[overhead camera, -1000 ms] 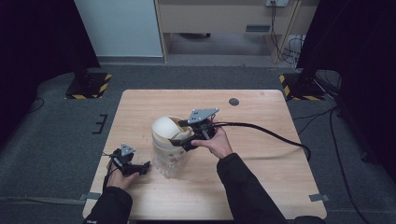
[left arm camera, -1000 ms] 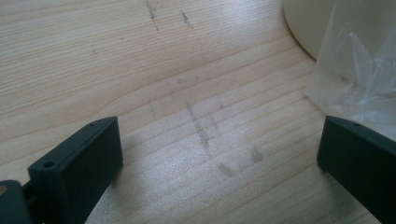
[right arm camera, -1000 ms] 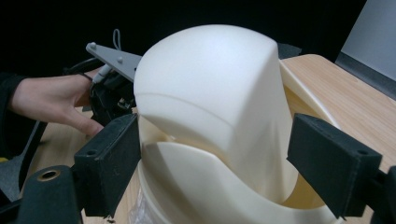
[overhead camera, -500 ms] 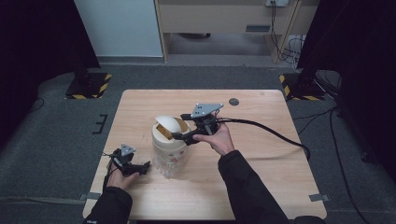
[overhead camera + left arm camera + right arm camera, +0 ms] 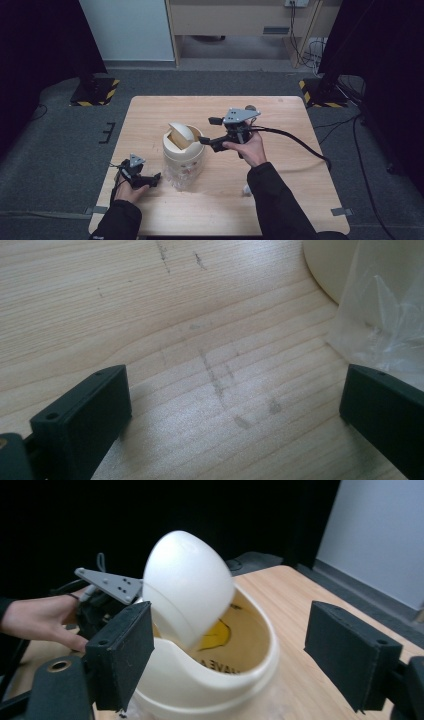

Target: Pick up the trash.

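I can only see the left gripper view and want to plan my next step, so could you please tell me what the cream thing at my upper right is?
Observer: It is a small cream bin with a domed swing lid.
Operator: Thank you. Is the lid lying level?
Observer: No, it is tipped, so the bin's mouth is partly open.
Operator: And where is the right gripper, please?
Observer: The right gripper is held above the table, just right of the bin and pointing at it. Its jaws stand wide, have just been closing slightly, and have nothing between them.
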`<state>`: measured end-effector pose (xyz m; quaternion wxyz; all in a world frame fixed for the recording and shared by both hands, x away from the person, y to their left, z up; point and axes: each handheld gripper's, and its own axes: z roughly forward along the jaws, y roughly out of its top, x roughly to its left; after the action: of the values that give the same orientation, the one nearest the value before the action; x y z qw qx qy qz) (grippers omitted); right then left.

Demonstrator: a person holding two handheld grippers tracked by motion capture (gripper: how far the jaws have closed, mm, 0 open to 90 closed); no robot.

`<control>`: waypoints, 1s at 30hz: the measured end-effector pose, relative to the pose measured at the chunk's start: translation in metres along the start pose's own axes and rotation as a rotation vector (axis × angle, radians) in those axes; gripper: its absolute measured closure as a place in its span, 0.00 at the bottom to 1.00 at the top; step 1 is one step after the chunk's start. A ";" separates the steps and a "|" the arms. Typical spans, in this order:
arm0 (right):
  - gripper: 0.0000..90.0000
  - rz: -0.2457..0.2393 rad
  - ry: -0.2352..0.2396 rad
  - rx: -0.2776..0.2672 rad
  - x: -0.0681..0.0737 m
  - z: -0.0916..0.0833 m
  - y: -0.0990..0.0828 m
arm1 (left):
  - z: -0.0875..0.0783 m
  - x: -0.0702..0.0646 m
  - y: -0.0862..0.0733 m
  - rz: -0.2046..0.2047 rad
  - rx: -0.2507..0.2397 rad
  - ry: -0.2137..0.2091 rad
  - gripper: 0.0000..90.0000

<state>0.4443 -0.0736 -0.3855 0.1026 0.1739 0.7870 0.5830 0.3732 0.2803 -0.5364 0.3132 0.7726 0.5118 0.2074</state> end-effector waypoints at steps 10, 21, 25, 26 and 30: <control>0.26 0.020 -0.114 -0.012 -0.012 -0.040 -0.017 | 0.000 0.000 0.000 0.000 0.000 0.000 0.00; 0.30 0.041 -0.226 0.094 -0.017 -0.081 -0.047 | 0.000 0.000 0.000 0.000 0.000 0.000 0.00; 0.30 0.075 -0.260 0.115 -0.019 -0.094 -0.064 | 0.000 0.000 0.000 0.000 0.000 0.000 0.00; 0.30 0.083 -0.267 0.120 -0.020 -0.096 -0.067 | 0.000 0.000 0.000 0.000 0.000 0.000 0.00; 0.29 0.118 -0.297 0.138 -0.022 -0.106 -0.080 | 0.000 0.000 0.000 0.000 0.000 0.000 0.00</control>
<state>0.4135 -0.1962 -0.4315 0.1713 0.3106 0.7897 0.5006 0.3732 0.2803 -0.5364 0.3133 0.7725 0.5119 0.2075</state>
